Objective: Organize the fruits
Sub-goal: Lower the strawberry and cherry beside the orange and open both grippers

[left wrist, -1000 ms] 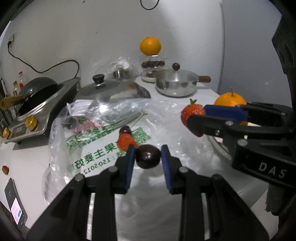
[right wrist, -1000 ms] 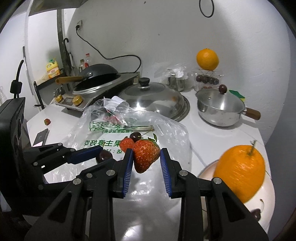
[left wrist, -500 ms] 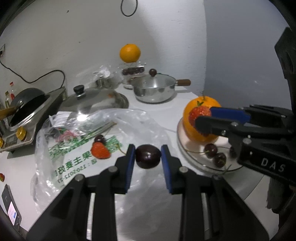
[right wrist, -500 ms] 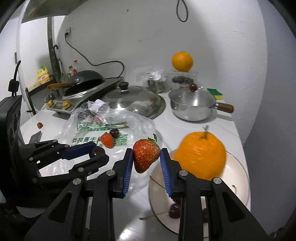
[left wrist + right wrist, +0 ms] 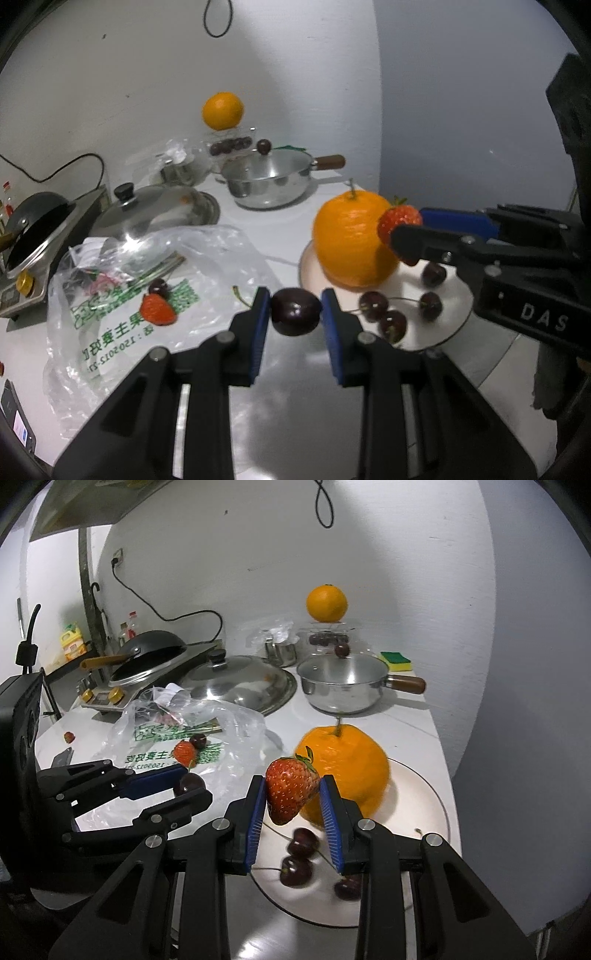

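The left gripper (image 5: 295, 314) clamps a cherry (image 5: 295, 311); the right gripper (image 5: 291, 797) clamps a strawberry (image 5: 291, 788), hiding part of the orange (image 5: 351, 771) at centre frame.

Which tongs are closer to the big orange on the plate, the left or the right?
Right. The right tongs, shut on a strawberry, are directly beside the orange, above the plate. The left tongs, holding a cherry, are short of the plate's rim.

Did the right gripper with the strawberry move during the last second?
Yes. The right gripper, shut on the strawberry, went from above the plastic bag to the right; it is now over the plate, in front of the big orange.
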`<state>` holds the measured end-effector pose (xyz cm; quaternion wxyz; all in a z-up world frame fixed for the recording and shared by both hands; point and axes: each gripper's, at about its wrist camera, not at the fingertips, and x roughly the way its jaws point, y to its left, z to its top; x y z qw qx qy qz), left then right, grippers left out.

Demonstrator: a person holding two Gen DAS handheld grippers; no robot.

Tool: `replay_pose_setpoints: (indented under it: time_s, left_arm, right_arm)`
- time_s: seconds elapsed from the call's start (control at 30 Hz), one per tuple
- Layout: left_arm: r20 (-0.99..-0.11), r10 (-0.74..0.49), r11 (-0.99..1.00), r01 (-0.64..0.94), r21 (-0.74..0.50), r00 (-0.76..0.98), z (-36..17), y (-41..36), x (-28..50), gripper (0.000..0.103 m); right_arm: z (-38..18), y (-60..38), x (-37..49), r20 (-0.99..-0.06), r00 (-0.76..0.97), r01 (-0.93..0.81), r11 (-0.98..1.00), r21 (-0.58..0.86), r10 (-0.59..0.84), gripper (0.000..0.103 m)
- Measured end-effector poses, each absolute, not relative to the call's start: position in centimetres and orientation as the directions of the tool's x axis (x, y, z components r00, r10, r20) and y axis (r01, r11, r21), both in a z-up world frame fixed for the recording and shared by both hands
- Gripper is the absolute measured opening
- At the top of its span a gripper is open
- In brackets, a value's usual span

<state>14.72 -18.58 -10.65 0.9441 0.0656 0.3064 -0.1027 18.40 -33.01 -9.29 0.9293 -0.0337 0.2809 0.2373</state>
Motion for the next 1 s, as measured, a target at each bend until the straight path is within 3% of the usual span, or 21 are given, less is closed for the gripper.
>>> replay_pose_setpoints:
  time_s: [1.0]
  left_arm:
    - [-0.64,-0.173,0.953,0.292,0.084,0.748,-12.6,-23.4,16.0,0.029]
  right_arm:
    - [-12.6,-38.8,19.3,-0.58,0.724,-0.374,0.919,0.123,0.373,0.032]
